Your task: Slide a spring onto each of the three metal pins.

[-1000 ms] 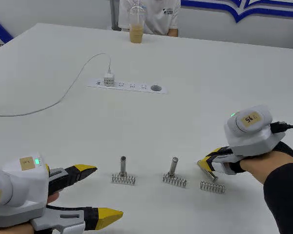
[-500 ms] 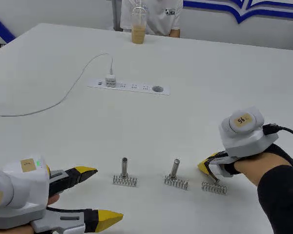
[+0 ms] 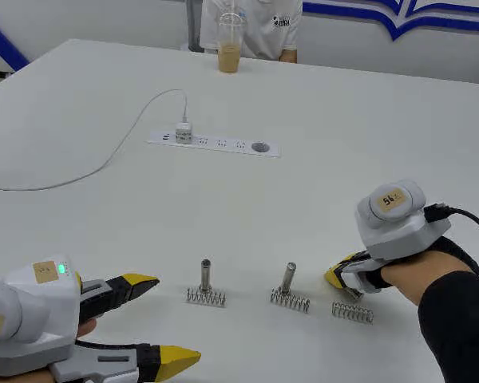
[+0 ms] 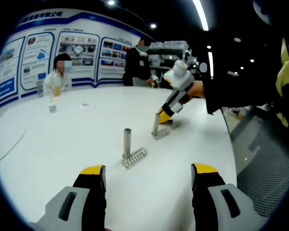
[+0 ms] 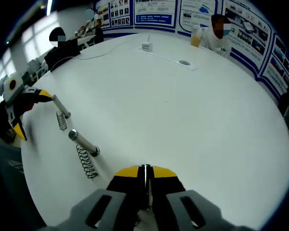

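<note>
Two metal pins (image 3: pixel 205 274) (image 3: pixel 288 277) stand upright on the white table, each with a spring (image 3: pixel 205 298) (image 3: pixel 290 301) lying at its foot. A third spring (image 3: pixel 352 313) lies further right. Just above it, my right gripper (image 3: pixel 338 277) is shut on the third pin (image 5: pixel 145 185), which shows as a thin metal strip between the yellow jaws. My left gripper (image 3: pixel 161 319) hovers open at the near left with nothing between its fingers. In the left gripper view (image 4: pixel 148 171) the nearest pin (image 4: pixel 127 143) and its spring (image 4: pixel 135 158) lie straight ahead of the jaws.
A white power strip (image 3: pixel 215 144) with a plugged-in charger and a trailing cable lies mid-table. A cup with an orange drink (image 3: pixel 229 49) stands at the far edge in front of a seated person. A black cable runs from my right gripper.
My right gripper has tilted slightly to the left over the third spring, still holding the pin. The left gripper has stayed put. The head camera has shifted a little.
</note>
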Demonstrator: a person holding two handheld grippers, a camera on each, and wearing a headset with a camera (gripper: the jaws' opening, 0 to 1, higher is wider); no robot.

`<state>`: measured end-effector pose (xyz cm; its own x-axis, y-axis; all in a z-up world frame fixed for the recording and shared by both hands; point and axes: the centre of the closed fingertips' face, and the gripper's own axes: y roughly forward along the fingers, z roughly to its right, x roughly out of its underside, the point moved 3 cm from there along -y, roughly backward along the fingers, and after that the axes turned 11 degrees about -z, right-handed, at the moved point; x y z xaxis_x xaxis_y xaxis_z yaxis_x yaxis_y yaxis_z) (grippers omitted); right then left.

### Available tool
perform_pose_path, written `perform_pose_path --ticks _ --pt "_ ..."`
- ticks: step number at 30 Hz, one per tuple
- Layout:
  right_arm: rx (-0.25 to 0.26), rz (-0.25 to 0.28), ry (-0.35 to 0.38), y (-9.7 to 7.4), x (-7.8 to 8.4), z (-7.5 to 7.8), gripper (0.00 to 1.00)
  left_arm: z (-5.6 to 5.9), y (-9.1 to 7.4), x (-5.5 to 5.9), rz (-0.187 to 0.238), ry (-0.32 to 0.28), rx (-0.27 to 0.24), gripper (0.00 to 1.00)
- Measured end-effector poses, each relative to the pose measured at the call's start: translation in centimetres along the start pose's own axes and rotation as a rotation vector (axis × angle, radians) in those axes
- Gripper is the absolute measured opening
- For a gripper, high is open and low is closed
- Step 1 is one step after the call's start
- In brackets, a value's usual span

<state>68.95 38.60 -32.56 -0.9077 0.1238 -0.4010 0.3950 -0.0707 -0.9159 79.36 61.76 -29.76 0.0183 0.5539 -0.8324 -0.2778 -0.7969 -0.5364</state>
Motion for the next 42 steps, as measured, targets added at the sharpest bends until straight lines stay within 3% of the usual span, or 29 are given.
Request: perform_pose_path --ticks 10,15,17,19,29,42 --pt "-0.001 -0.019 -0.007 0.0 0.0 -0.1 0.09 0.0 0.1 -0.1 0.001 0.0 -0.001 0.73" --pt "0.0 0.013 0.002 -0.1 0.1 0.0 0.09 0.0 0.0 -0.2 0.005 0.001 -0.005 0.73" --pt "0.03 0.028 0.005 -0.4 0.0 0.3 0.09 0.0 -0.2 -0.3 0.006 0.005 -0.007 0.73" --pt "-0.004 0.07 0.048 -1.1 -0.5 0.1 0.09 -0.2 -0.4 -0.4 0.009 0.007 -0.01 0.73" --pt "0.022 0.107 0.041 -3.4 -0.2 0.0 0.09 -0.3 -0.3 -0.8 0.021 0.009 -0.011 0.72" --pt "0.039 0.152 0.069 -4.7 0.6 0.0 0.09 -0.1 -0.5 -1.0 0.019 0.019 -0.009 0.72"
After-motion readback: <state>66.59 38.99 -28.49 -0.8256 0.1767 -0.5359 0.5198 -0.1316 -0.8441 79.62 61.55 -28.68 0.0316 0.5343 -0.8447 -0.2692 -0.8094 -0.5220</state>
